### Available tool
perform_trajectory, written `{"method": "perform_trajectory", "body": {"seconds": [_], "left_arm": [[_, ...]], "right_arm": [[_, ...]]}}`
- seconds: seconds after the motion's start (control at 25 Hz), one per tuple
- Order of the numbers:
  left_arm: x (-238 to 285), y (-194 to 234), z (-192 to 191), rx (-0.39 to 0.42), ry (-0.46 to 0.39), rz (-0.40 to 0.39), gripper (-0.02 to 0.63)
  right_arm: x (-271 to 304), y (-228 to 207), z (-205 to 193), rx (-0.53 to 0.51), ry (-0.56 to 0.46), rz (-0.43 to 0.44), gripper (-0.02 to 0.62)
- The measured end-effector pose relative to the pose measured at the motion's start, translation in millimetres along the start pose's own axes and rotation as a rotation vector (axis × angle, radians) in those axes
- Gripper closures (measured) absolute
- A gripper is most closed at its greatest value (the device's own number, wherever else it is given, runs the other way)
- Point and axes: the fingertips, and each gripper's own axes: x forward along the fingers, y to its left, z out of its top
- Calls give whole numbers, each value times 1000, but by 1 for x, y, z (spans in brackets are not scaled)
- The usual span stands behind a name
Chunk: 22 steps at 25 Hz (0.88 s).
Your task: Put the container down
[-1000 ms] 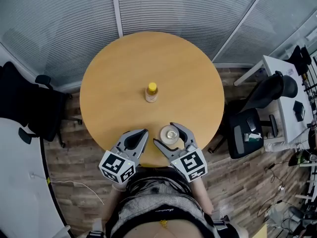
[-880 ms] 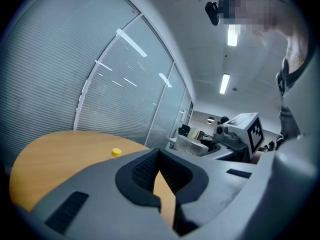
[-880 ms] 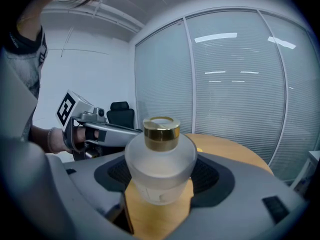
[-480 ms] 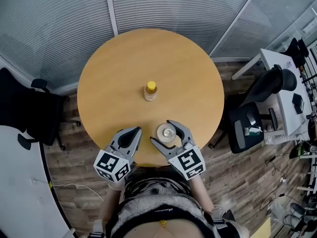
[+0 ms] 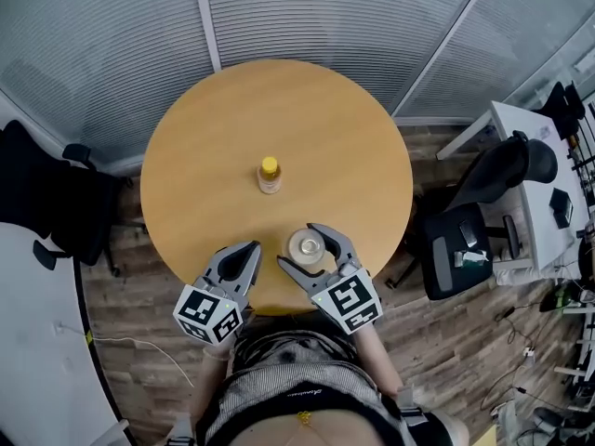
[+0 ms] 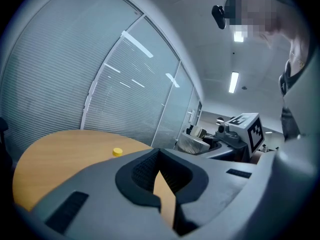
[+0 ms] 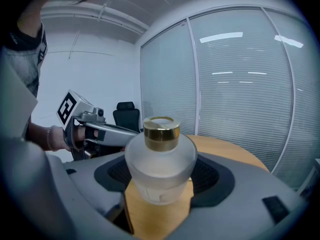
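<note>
A frosted glass container (image 5: 308, 245) with a gold cap stands upright near the front edge of the round wooden table (image 5: 214, 137). My right gripper (image 5: 298, 246) is shut on it, one pad on each side of its body (image 7: 160, 164). Whether its base touches the tabletop I cannot tell. My left gripper (image 5: 251, 249) hovers just to its left, shut and empty, with only a thin wedge of table showing between its jaws (image 6: 166, 204). A small bottle with a yellow cap (image 5: 270, 175) stands at the table's middle, and its cap (image 6: 117, 152) shows in the left gripper view.
A black office chair (image 5: 56, 203) stands left of the table and another (image 5: 474, 240) to its right, beside a white desk (image 5: 535, 193). Glass walls with blinds (image 5: 307, 17) curve behind the table. The person's body is against the table's front edge.
The head camera has shifted a little. Both grippers keep their places at the table's front edge, and the container stays between the right jaws.
</note>
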Motion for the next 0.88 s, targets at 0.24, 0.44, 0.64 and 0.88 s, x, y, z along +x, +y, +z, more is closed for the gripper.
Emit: {"method": "perform_trajectory", "body": {"seconds": [0.24, 0.44, 0.64, 0.88], "left_arm": [[17, -26, 2, -7, -14, 51, 604], [29, -43, 2, 1, -26, 97, 604], [37, -53, 3, -2, -50, 146, 604], [40, -62, -2, -24, -75, 202, 604]], "right_arm": [[-21, -25, -3, -19, -4, 43, 249], [-32, -39, -5, -40, -14, 86, 248], [-41, -48, -8, -58, -15, 130, 248], [-46, -54, -15, -83, -2, 174, 249]]}}
